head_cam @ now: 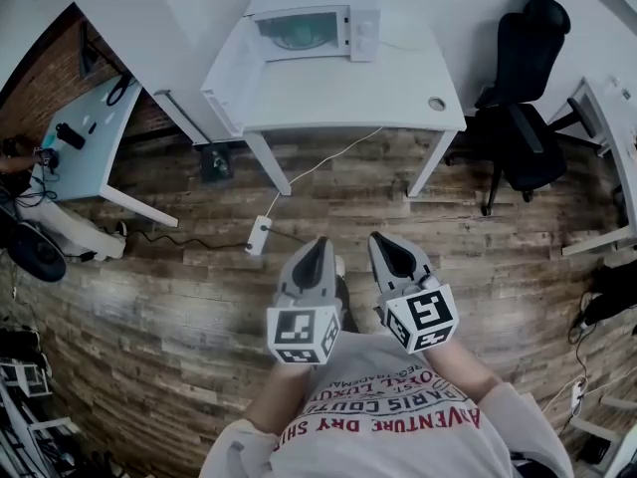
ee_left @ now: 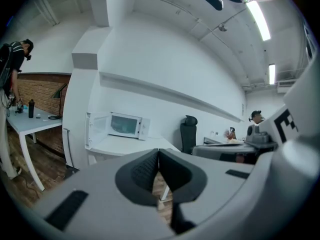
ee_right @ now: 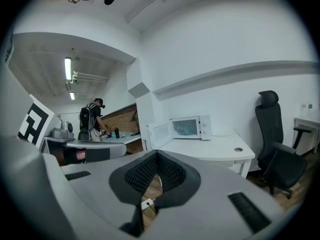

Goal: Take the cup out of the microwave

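Left gripper (head_cam: pixel 318 245) and right gripper (head_cam: pixel 384 241) sit close by the chest, both pinched shut on nothing. Microwave (head_cam: pixel 311 26) stands open on the far white desk (head_cam: pixel 348 93) - cup inside not clearly visible.

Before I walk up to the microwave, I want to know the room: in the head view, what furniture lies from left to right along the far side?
Side desk → white table bearing the open microwave → black office chair → white desk at the right edge.
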Demonstrator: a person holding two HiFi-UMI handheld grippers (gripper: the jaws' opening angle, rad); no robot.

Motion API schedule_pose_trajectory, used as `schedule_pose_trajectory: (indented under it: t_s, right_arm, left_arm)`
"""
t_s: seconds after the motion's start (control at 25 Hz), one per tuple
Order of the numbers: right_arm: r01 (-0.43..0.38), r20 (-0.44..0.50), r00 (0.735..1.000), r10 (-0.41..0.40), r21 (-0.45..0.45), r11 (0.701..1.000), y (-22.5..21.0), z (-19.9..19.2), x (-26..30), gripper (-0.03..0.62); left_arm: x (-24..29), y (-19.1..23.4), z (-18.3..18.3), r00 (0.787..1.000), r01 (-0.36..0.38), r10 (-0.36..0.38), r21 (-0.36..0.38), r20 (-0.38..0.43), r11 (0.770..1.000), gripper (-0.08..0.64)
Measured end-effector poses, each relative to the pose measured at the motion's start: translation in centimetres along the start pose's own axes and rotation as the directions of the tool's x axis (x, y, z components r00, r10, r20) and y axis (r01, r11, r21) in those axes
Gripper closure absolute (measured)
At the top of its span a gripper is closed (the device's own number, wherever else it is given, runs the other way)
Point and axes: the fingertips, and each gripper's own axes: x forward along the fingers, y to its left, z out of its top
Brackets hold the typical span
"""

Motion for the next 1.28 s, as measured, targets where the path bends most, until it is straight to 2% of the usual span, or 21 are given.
schedule_pose_trajectory:
  t_s: [0.16,0.44,0.72,1.08,1.28]
  right_arm:
    - [0.020,0.005,1.000,-0.020,-0.016,1.000,-1.8,1.5,5.6,0.581]
    - [0.052,0.033,0.998,-0.050,-0.038,0.998,-5.8,6.4,16.9,0.581]
    - [0.075,0.060,0.996,-0.071,-0.059,0.995,-8.2,10.7,26.8,0.581]
    - [0.085,0.012,0.996,-0.084,-0.039,0.996,-12.6,10.7,32.6,0.581]
    - [0.058,-0.004,0.998,-0.058,-0.020,0.998,-15.3,10.5,36.3,0.581]
  left_arm:
    - [5.0,3.5,1.8,1.000,0.015,-0.015,0.001,0.019,1.000,0.552]
    - [15.2,10.0,7.5,0.996,0.060,-0.060,0.017,0.059,0.998,0.552]
    - [23.2,16.5,11.8,0.994,0.062,-0.064,0.027,0.086,0.998,0.552]
    - [29.4,20.3,11.7,0.998,0.039,-0.039,-0.009,0.048,0.999,0.552]
    - [32.9,22.2,11.2,1.000,-0.003,0.003,-0.009,0.026,1.000,0.552]
